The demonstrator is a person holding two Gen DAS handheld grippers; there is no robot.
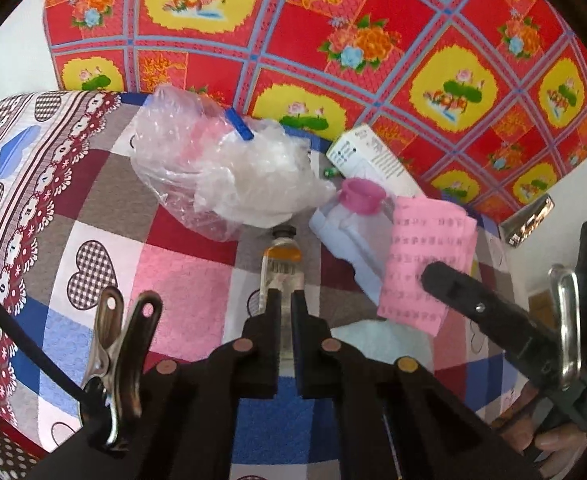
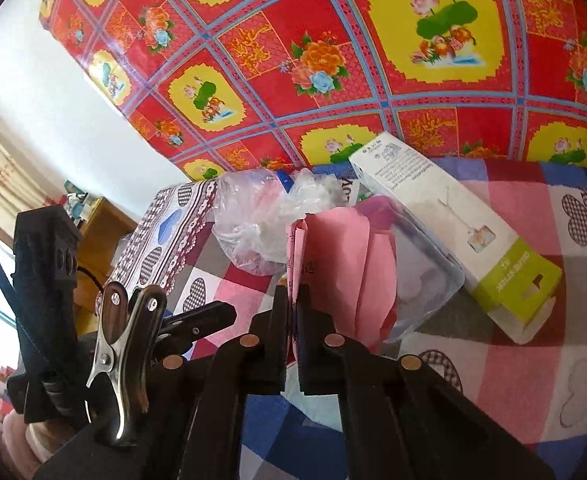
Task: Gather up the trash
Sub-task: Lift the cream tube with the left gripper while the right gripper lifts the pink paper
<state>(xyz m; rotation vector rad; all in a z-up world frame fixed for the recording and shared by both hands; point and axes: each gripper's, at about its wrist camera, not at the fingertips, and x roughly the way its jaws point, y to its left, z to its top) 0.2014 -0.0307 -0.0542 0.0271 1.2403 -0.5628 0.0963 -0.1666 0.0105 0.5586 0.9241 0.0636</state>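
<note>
our left gripper [image 1: 286, 300] clamps the glass vial [image 1: 282, 264]; at one o'clock lie a pink-capped bottle [image 1: 349, 216] and white carton [image 1: 373, 164], a crumpled plastic bag [image 1: 221, 172] at eleven; our right gripper [image 2: 292, 300] pinches the pink paper [image 2: 333, 256].

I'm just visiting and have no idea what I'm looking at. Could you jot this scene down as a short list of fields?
Surface: patchwork heart-print bedcover
Left gripper: fingers shut on small clear glass vial with orange label
Right gripper: fingers shut on folded pink printed paper
Lying loose: crumpled clear plastic bag; long white and green cardboard box; pale bottle with pink cap
Backdrop: red and yellow floral sheet
</note>
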